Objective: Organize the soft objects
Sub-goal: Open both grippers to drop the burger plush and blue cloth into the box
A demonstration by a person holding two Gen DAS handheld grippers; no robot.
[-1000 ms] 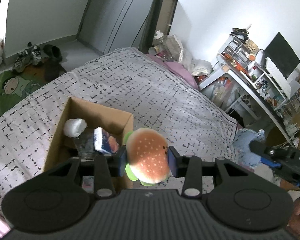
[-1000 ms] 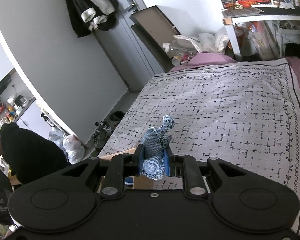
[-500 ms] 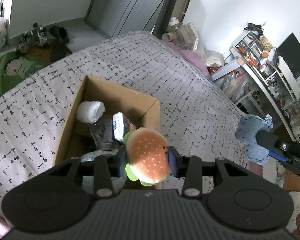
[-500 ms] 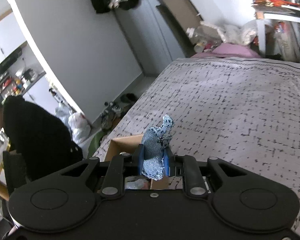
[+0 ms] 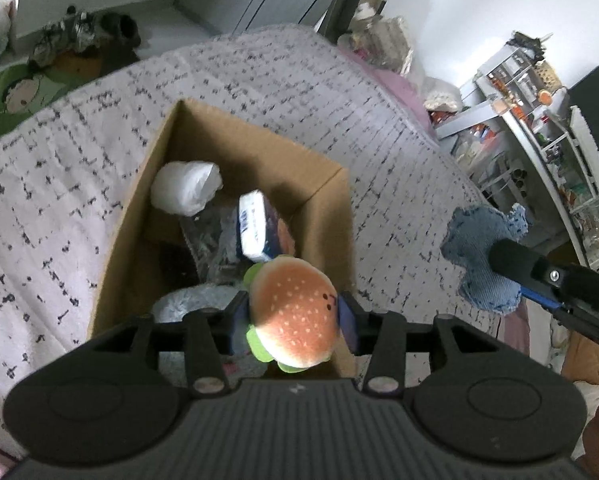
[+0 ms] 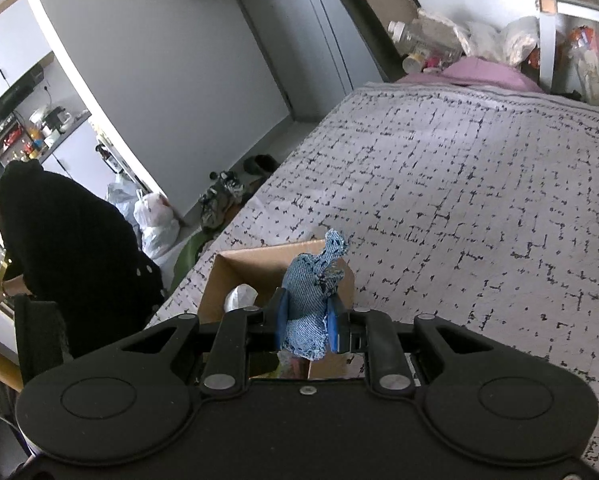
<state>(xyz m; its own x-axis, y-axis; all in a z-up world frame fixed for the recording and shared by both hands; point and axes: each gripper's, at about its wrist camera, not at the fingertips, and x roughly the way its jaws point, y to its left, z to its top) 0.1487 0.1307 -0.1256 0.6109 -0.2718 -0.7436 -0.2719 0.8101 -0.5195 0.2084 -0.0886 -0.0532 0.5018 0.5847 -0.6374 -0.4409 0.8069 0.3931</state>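
My left gripper (image 5: 293,318) is shut on a plush hamburger toy (image 5: 293,312) and holds it above the near right corner of an open cardboard box (image 5: 331,216) on the bed. My right gripper (image 6: 307,322) is shut on a blue denim soft toy (image 6: 311,300); that toy also shows in the left wrist view (image 5: 479,248), held to the right of the box. The box also shows in the right wrist view (image 6: 255,268), just below and beyond my right gripper. Inside the box lie a white plastic wad (image 5: 185,192), a small blue carton (image 5: 255,228) and clear wrapping (image 5: 211,236).
The box stands on a bed with a grey patterned cover (image 6: 479,208). A person in black (image 6: 59,248) bends over at the left. Shoes (image 5: 83,32) and a green mat (image 5: 15,96) lie on the floor. A cluttered desk (image 5: 539,120) stands at the right.
Both grippers have moved closer to the box with their toys still held. The hamburger toy now hangs over the box's near corner, and the denim toy is nearer the box's right side.
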